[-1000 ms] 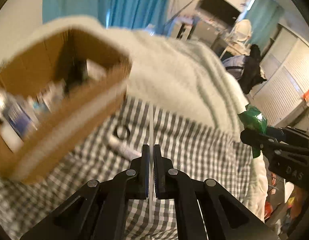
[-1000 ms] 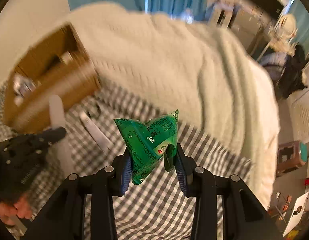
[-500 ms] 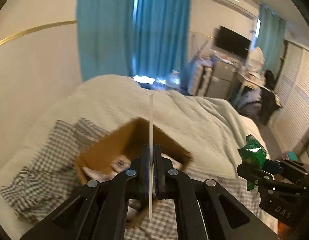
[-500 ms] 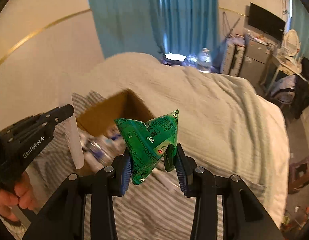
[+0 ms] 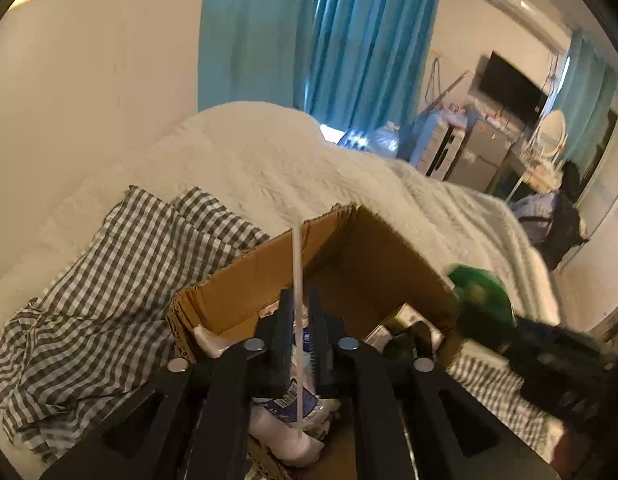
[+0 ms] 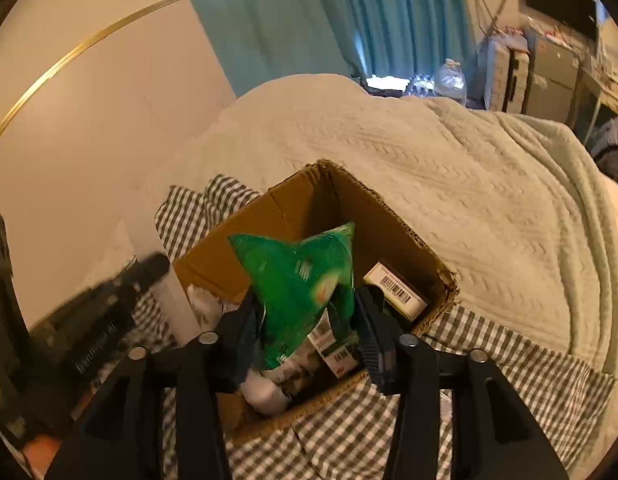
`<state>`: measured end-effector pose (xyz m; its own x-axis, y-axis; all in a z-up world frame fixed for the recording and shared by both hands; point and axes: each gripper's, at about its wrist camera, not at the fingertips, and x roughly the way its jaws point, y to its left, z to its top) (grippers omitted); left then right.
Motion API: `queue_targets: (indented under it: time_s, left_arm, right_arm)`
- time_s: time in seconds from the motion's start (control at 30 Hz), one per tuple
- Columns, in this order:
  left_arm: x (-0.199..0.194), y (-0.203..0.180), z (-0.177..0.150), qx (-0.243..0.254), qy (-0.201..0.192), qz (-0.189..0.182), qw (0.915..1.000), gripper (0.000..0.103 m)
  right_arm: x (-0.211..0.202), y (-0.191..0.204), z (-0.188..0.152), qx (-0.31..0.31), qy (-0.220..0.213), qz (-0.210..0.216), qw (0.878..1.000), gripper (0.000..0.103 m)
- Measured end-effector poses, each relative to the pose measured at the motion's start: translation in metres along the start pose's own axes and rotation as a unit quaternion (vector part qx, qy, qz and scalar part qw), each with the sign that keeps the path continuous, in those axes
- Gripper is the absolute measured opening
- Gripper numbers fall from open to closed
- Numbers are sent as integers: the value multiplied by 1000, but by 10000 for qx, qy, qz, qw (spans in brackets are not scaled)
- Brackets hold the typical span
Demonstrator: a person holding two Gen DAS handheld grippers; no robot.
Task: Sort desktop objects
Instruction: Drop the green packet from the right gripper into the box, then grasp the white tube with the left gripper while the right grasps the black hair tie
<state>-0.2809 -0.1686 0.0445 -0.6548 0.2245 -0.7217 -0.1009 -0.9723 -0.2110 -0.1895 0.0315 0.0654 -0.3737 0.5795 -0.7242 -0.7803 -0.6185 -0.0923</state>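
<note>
Counted: one cardboard box (image 6: 393, 216), one green packet (image 6: 301, 280), one thin white strip (image 5: 297, 272), two grippers; box contents blurred, apparently several items.

- The left gripper (image 5: 300, 340) points steeply downward, its jaws opening, a narrow gap between them.
- The right gripper (image 6: 307, 334) points steeply downward too, jaws opening and set wider apart.
- Both grippers hang side by side, near each other.

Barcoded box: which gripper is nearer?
Right gripper: jaws opening around the green packet, beside the barcoded box. Left gripper: jaws opening around a white strip, across the carton.
</note>
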Motion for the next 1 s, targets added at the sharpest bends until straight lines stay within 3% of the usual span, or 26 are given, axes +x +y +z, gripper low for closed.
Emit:
queue_targets:
  time_s: [0.03, 0.07, 0.1, 0.13, 0.47, 0.63, 0.8, 1.0]
  left_arm:
    - [0, -3, -1, 52, 12, 45, 10000, 43]
    - [1, -6, -2, 123, 25, 147, 9998, 59]
    - [-2, -9, -4, 163, -29, 264, 9995, 82]
    - [-7, -10, -7, 173, -126, 383, 9990, 90]
    - [-58, -20, -27, 66, -205, 498, 9985, 90]
    - [-91, -52, -36, 496, -346, 319, 9977, 90]
    - [-109, -84, -59, 605, -249, -64, 9978, 99]
    - [-88, -131, -105, 801, 142, -169, 9965, 99]
  right_arm:
    - [-2, -4, 1, 49, -47, 37, 10000, 52]
    - [-5, -7, 3, 68, -99, 14, 9999, 55]
    - [-10, -12, 3, 69, -176, -37, 9998, 58]
    - [-16, -12, 2, 69, -210, -66, 9997, 62]
    - [-102, -53, -25, 3, -555, -431, 9975, 64]
    - [-138, -79, -50, -106, -595, -609, 9963, 64]
    - [-154, -109, -73, -228, -539, -658, 9961, 64]
    - [-147, -145, -99, -380, -274, -824, 9955, 64]
